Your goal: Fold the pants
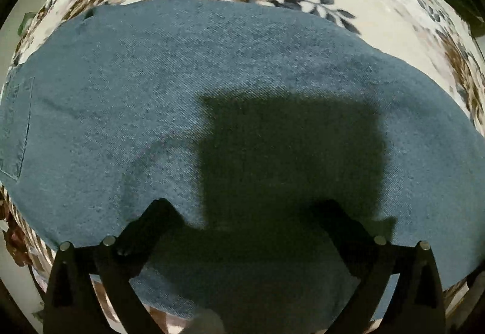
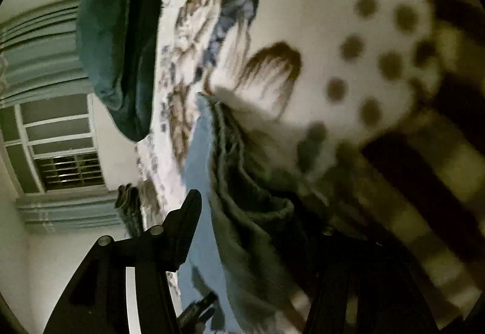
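Blue denim pants (image 1: 212, 85) lie flat across a floral bedspread (image 1: 379, 0), filling most of the left wrist view; a back pocket shows at the far left. My left gripper (image 1: 245, 209) hovers just above the denim with jaws wide apart and nothing between them; its shadow falls on the cloth. In the right wrist view the image is tilted and blurred. My right gripper (image 2: 257, 212) has its left finger (image 2: 185, 225) visible and a bunched edge of the pants (image 2: 251, 212) lies between the jaws; the right finger is hidden behind the fabric.
A dark green cushion (image 2: 118, 46) rests at the bed's far side. A window with curtains (image 2: 54, 140) is behind. A dotted and striped blanket (image 2: 394, 61) lies close to the right gripper. The bed's edge runs along the bottom left (image 1: 27, 243).
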`<state>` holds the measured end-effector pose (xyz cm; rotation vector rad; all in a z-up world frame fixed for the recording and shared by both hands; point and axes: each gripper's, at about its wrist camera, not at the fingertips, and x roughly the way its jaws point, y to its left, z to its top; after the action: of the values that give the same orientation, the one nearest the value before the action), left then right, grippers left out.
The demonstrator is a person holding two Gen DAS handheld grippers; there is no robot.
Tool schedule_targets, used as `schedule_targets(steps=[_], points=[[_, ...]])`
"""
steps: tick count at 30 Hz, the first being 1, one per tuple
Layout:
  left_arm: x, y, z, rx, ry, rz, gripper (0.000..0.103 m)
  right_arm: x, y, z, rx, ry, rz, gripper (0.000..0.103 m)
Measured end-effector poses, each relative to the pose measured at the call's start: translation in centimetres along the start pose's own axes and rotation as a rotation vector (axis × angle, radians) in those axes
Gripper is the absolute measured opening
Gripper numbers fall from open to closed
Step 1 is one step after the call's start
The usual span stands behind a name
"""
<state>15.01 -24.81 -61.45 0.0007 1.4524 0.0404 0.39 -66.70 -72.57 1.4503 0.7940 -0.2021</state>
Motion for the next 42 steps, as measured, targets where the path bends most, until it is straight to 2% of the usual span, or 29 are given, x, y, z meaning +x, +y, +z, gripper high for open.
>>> schedule_targets(steps=[1,5,11,15,18,21,27,30,33,36,38,39,40,42], points=[[-0.1,-0.1,0.4,0.003,0.005,0.001,0.103,0.1,0.3,-0.1,-0.009,-0.007,-0.023,0.028],[-1.7,0.4,1.2,0.015,-0.016,0.054,0.103,-0.8,3.6,-1.4,-0.082,-0.057,-0.095,0.026],[-6.6,4.5,1.1,-0.045,-0.051,0.056,0.103,-2.7,12.2,-5.8,-0.243,-0.067,-0.149,0.024],[-10.6,8.9,0.4,-0.081,-0.089,0.076,0.103,-1.8,19.2,-11.5,-0.378,-0.018,-0.158,0.023],[-12.7,13.3,0.1,-0.114,-0.122,0.083,0.103,1.2,24.4,-17.3,-0.488,0.043,-0.165,0.023],[-13.8,17.6,-0.6,-0.152,-0.145,0.098,0.103,4.8,27.5,-23.2,-0.553,0.106,-0.175,0.022],[-13.9,29.0,-2.7,-0.326,-0.148,0.120,0.103,12.9,30.4,-35.7,-0.642,0.197,-0.223,0.022],[-12.9,34.1,-3.8,-0.403,-0.137,0.140,0.103,17.6,30.4,-41.0,-0.674,0.233,-0.264,0.022],[-11.5,39.1,-4.7,-0.476,-0.129,0.172,0.103,22.6,29.4,-45.8,-0.713,0.259,-0.350,0.022],[-10.0,43.5,-5.6,-0.538,-0.116,0.195,0.103,27.0,26.9,-49.0,-0.748,0.294,-0.494,0.022],[-9.2,45.7,-6.1,-0.572,-0.112,0.202,0.103,28.6,25.7,-50.3,-0.767,0.330,-0.573,0.027],[-8.9,46.6,-6.3,-0.589,-0.108,0.205,0.103,29.0,25.5,-50.3,-0.795,0.330,-0.581,0.033],[-8.7,47.1,-6.4,-0.600,-0.106,0.206,0.103,29.1,25.6,-50.7,-0.830,0.336,-0.576,0.044],[-8.2,48.0,-6.6,-0.621,-0.101,0.210,0.103,29.2,26.0,-52.0,-0.908,0.372,-0.612,0.050]])
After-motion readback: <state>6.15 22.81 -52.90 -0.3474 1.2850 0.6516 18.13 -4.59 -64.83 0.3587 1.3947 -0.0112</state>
